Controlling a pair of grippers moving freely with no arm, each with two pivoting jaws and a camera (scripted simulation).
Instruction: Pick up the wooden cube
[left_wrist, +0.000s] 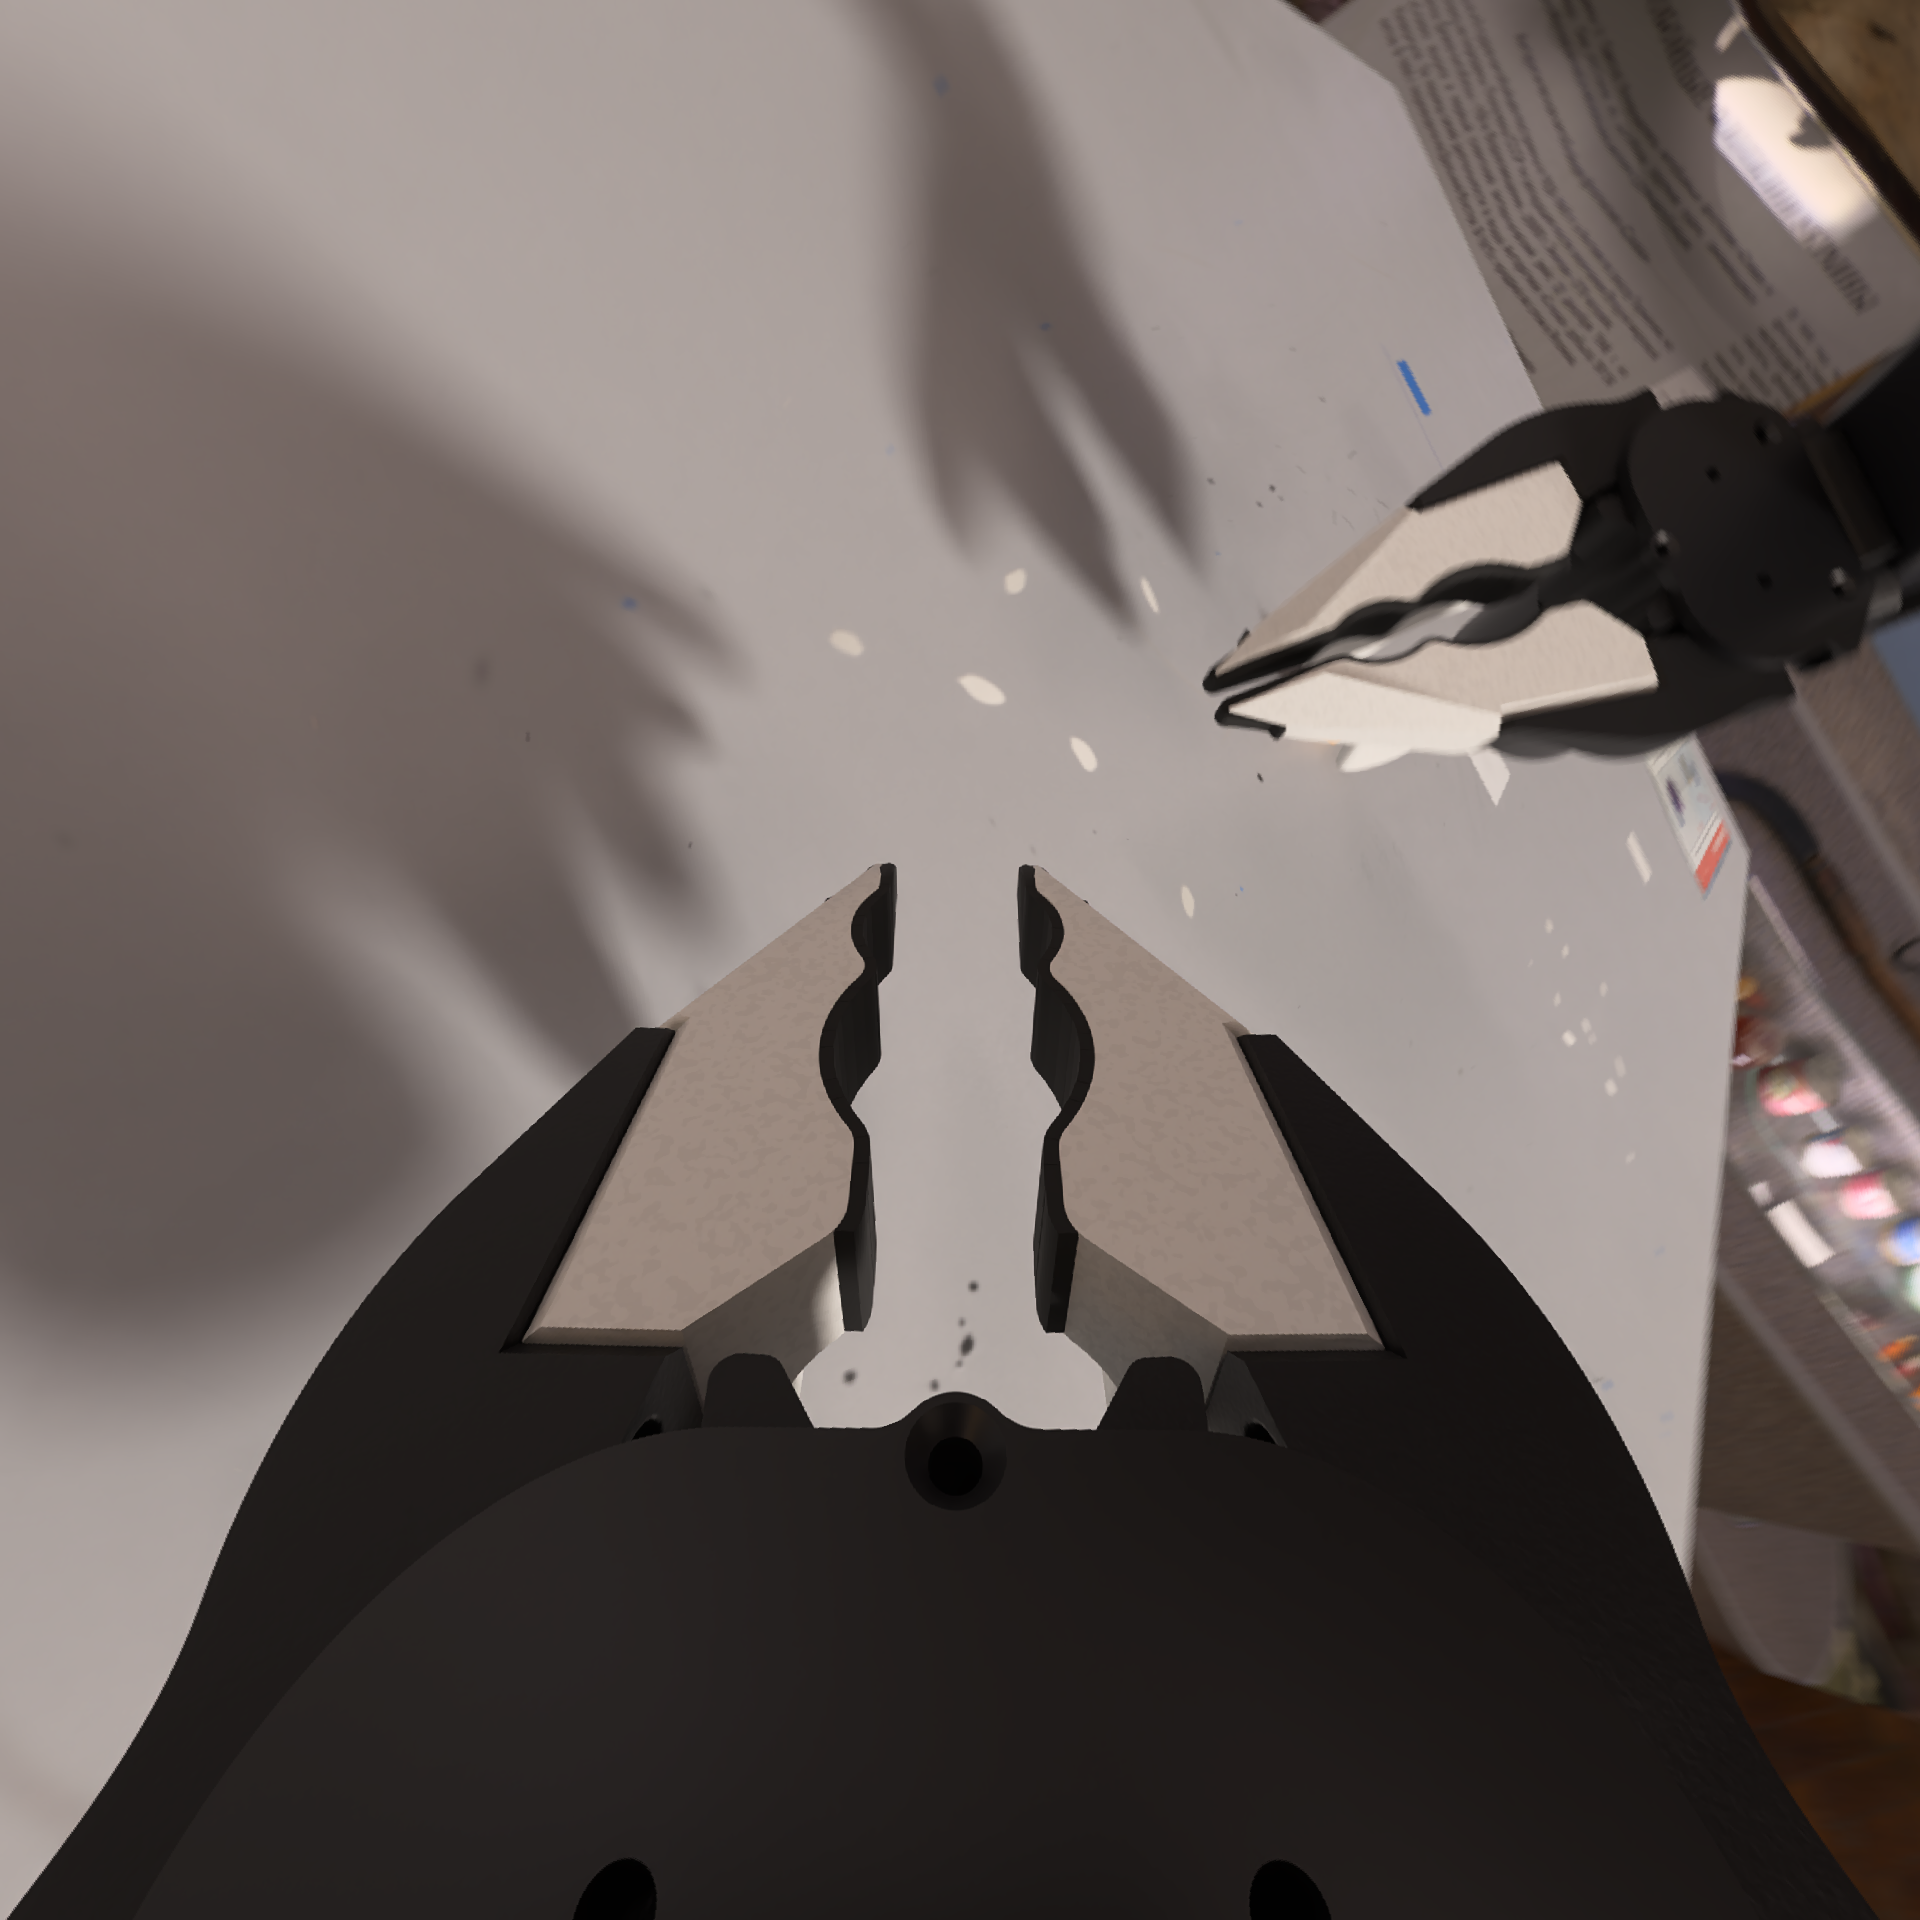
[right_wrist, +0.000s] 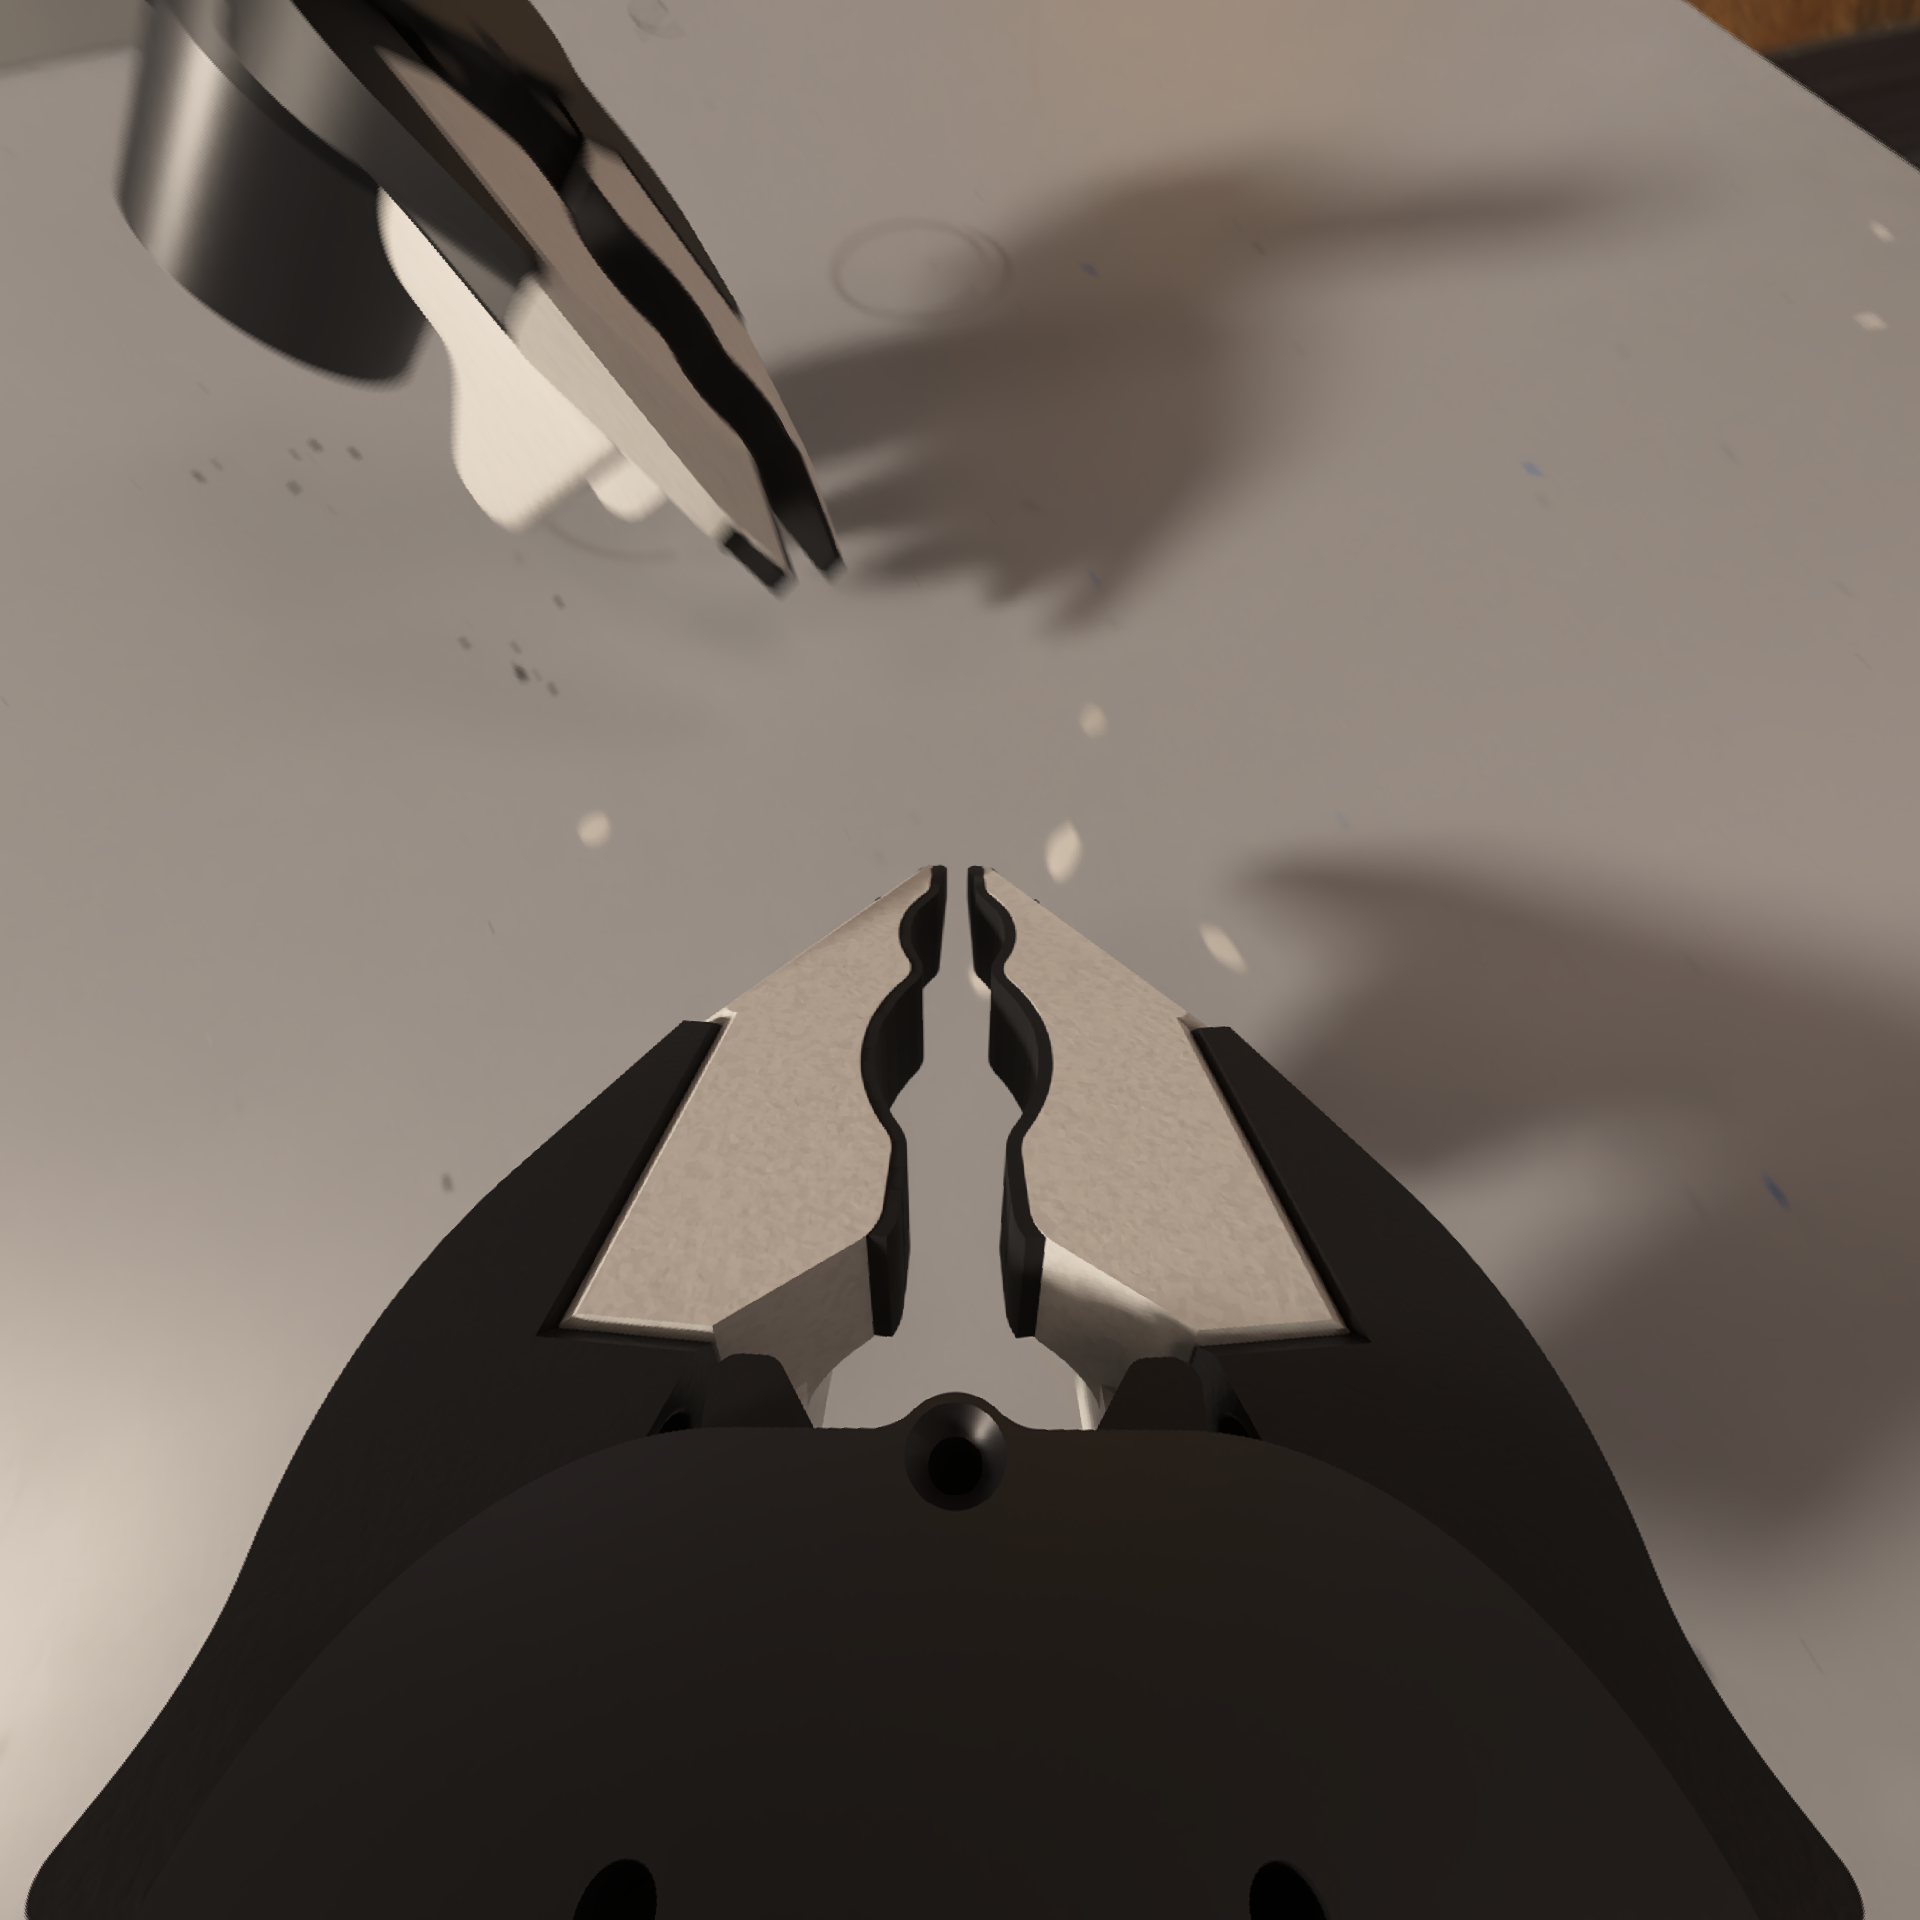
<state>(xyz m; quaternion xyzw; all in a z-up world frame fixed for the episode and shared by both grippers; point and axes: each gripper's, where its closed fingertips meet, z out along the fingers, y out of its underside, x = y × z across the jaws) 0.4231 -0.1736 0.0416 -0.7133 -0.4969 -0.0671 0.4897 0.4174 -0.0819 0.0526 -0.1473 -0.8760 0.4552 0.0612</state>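
In the left wrist view the left gripper (left_wrist: 957, 883) hangs over the white table (left_wrist: 416, 312) with a narrow gap between its fingers and nothing in it. The right gripper (left_wrist: 1226, 694) shows farther off, its tips nearly together, near a printed sheet (left_wrist: 1621, 208) at the table's edge.

In the right wrist view the right gripper (right_wrist: 957, 883) is almost closed and empty. The wooden cube appears in neither view
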